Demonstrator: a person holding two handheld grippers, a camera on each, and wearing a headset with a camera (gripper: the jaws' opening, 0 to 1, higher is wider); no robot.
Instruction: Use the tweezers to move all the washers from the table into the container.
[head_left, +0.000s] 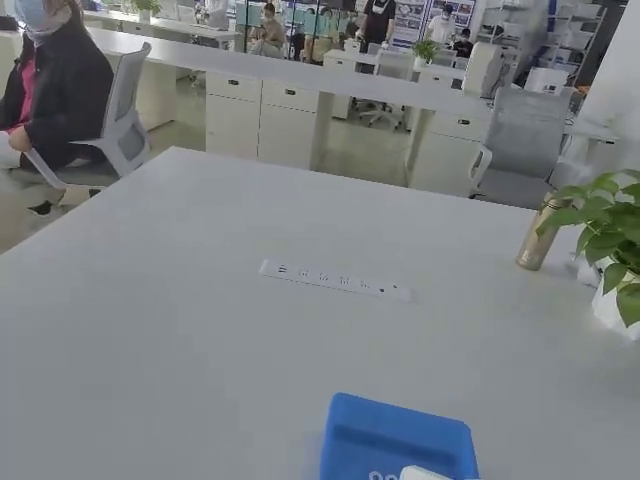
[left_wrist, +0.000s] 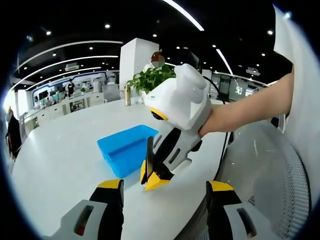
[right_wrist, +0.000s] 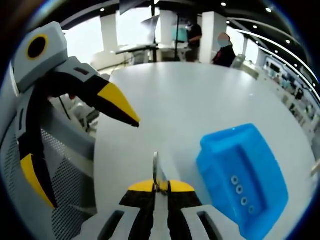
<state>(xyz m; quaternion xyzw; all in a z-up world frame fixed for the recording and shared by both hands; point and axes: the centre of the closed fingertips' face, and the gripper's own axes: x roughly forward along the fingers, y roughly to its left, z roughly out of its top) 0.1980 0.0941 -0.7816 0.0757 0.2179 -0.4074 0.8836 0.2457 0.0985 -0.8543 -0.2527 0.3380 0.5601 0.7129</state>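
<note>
right tongs (right_wrist: 160, 186) are clamping shut on the tweezers (right_wrist: 155, 171), a thin metal strip sticking up between the yellow tips and pointing out over the white desk (head_left: 180, 330). left tongs (left_wrist: 166, 189) are hanging wide open, gripping nothing, with the yellow-tipped fingers (left_wrist: 112, 186) well apart. in the left gripper view the right tongs are sitting between those fingers, held by a bare hand (left_wrist: 212, 122), nose tilting down toward the desk near its edge. in the right gripper view the left tongs are coming in from the left with jaws spread, above the desk edge. blue container (right_wrist: 245, 175) is sitting on the desk, to the right of the tweezers in the right gripper view, near them but not touching. four washers (right_wrist: 239, 189) are lying in a row on the container floor. in the head view the container is showing at the bottom edge, on the near side of the desk. a white power strip (head_left: 335, 280) is lying mid-desk. a gold bottle (head_left: 543, 233) is standing upright toward the far right, just beside a potted plant (head_left: 605, 240). a mesh chair (left_wrist: 265, 165) is sitting next to the near desk edge. a person (head_left: 55, 80) is sitting on a grey chair (head_left: 125, 120) beyond the far left corner.
</note>
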